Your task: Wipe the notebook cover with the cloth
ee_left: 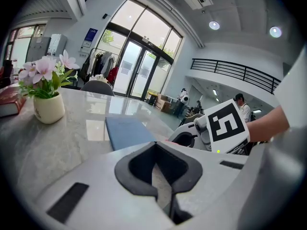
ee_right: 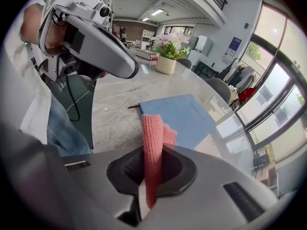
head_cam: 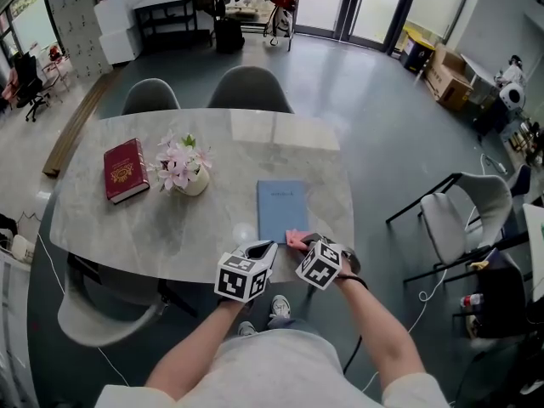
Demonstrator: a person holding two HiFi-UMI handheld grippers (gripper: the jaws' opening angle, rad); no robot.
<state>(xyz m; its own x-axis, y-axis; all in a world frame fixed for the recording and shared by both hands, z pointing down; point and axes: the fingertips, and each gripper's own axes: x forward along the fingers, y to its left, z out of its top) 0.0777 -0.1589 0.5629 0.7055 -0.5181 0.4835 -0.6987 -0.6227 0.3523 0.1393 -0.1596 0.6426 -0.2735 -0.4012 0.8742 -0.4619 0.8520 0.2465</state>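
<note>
**Cloth at the notebook's near corner, wipe about to start**

The blue notebook (head_cam: 282,209) lies flat and closed on the surface (head_cam: 170,228), near the front edge and right of the middle. The pink knitted cloth (ee_right: 152,147) reaches its near right corner. The right gripper (ee_right: 148,176) has its jaws closed on that cloth, pinching a folded strip that juts forward past them. The left gripper (ee_left: 160,188) hovers just beside it off the notebook's near left corner, with its jaws closed together on nothing.

To wipe well, I judge the cloth should be pressed flat and drawn in long overlapping passes toward the far edge. The free gripper could steady a corner, since a light notebook may slide on polished stone.

Counted: one notebook, one cloth, two grippers. Further left are one red book (head_cam: 126,170) and one pot of pink flowers (head_cam: 189,172). Two grey chairs (head_cam: 249,87) stand at the far side.
</note>
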